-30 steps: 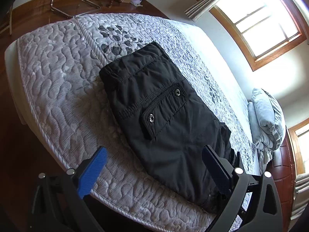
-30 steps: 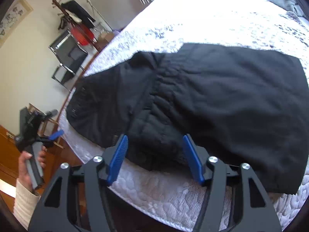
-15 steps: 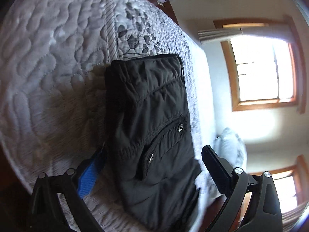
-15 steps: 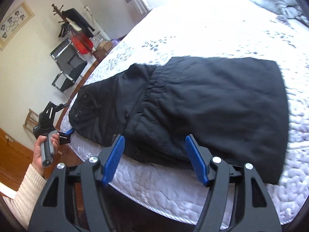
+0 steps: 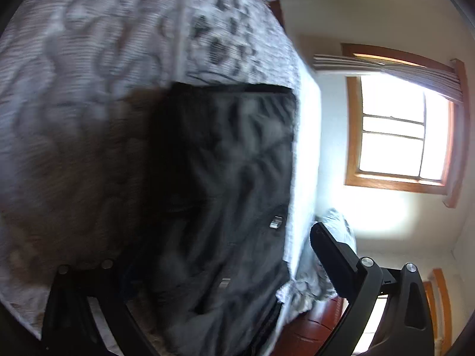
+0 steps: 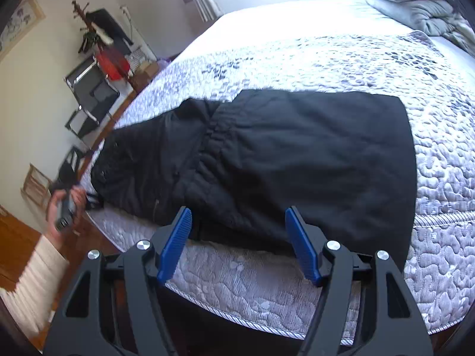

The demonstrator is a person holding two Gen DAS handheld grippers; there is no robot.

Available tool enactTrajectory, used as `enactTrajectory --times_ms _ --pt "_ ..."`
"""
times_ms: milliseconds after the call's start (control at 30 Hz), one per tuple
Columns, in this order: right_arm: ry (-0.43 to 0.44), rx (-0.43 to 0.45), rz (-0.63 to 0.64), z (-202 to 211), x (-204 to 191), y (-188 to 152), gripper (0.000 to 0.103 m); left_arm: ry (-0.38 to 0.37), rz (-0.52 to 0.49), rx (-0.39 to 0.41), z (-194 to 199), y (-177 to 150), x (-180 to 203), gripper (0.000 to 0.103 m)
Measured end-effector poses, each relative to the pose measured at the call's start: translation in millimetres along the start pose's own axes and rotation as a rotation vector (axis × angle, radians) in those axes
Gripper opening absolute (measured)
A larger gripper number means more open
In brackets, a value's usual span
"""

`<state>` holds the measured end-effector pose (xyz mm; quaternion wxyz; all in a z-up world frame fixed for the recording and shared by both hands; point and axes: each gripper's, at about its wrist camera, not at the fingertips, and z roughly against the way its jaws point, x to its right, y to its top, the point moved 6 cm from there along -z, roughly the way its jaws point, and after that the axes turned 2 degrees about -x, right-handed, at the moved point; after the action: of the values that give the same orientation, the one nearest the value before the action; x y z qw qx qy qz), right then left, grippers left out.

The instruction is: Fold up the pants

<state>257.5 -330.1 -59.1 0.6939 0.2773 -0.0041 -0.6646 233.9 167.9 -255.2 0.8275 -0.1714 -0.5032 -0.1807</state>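
Observation:
Black pants (image 6: 282,154) lie folded lengthwise across the near edge of a quilted bed (image 6: 326,59). My right gripper (image 6: 237,237) is open, its blue pads just above the pants' near edge, holding nothing. In the blurred left wrist view the pants (image 5: 231,184) fill the middle. My left gripper (image 5: 219,255) is open around the waist end; the left finger is hidden under dark cloth and shadow, and the right finger (image 5: 332,255) stands clear of the cloth. The left gripper also shows in the right wrist view (image 6: 89,201), held in a hand at the pants' left end.
The quilted bedspread (image 5: 89,59) covers the bed. A grey bundle of bedding (image 6: 421,9) lies at the head end. Chairs and a coat stand (image 6: 98,59) are by the far wall. A bright window (image 5: 397,139) is beyond the bed. Wooden floor (image 6: 17,231) runs beside the bed.
My left gripper has moved in close to the waist end of the pants, which now reach between its fingers. My right gripper has drawn back slightly and stays open.

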Motion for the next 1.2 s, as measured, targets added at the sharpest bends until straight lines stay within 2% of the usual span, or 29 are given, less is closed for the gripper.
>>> enactTrajectory --times_ms 133,233,367,433,500,533,567,600,667,700,833,967,1100,1200 --pt "0.007 -0.011 0.004 -5.4 -3.6 -2.7 0.066 0.048 -0.04 -0.028 -12.9 -5.4 9.8 0.099" --pt "0.006 -0.015 -0.002 -6.8 -3.1 -3.2 0.066 0.082 -0.023 -0.107 -33.3 -9.5 0.5 0.099" --pt "-0.002 -0.018 -0.018 -7.8 2.3 -3.0 0.066 0.131 -0.039 -0.11 -38.3 -12.8 6.2 0.098" --pt "-0.001 -0.018 -0.03 -7.8 6.0 -3.7 0.066 0.159 -0.042 -0.109 -38.2 -15.0 7.6 0.086" --pt "-0.004 -0.02 -0.038 -7.9 9.0 -5.3 0.067 0.236 -0.049 -0.104 -38.0 -17.9 4.7 0.06" --pt "-0.006 -0.021 -0.042 -8.5 10.6 -5.9 0.068 0.249 -0.051 -0.101 -36.4 -18.2 2.4 0.057" --pt "-0.009 -0.024 -0.046 -9.1 12.0 -7.1 0.068 0.245 -0.05 -0.097 -34.0 -18.1 2.0 0.05" --pt "-0.012 -0.027 -0.049 -9.8 13.3 -8.4 0.068 0.231 -0.036 -0.092 -31.9 -19.5 1.4 0.038" --pt "-0.015 -0.032 -0.055 -10.6 15.3 -10.3 0.068 0.172 -0.006 -0.095 -28.8 -24.3 4.7 0.022" --pt "-0.016 -0.033 -0.058 -10.6 16.5 -11.0 0.068 0.167 -0.016 -0.091 -26.2 -26.7 6.6 0.017" --pt "-0.022 -0.024 -0.058 -6.2 20.3 -12.2 0.07 0.172 -0.109 -0.043 -20.7 -42.8 33.0 0.013" --pt "-0.025 -0.007 -0.074 1.6 27.2 -12.7 0.071 0.124 -0.21 -0.014 -19.0 -63.7 71.5 0.013" --pt "-0.031 0.018 -0.096 12.2 35.9 -14.9 0.071 0.117 -0.366 0.003 -25.2 -92.5 116.5 0.013" --pt "-0.036 0.034 -0.116 19.2 43.8 -17.5 0.072 0.119 -0.52 -0.006 -31.4 -125.4 149.1 0.014"
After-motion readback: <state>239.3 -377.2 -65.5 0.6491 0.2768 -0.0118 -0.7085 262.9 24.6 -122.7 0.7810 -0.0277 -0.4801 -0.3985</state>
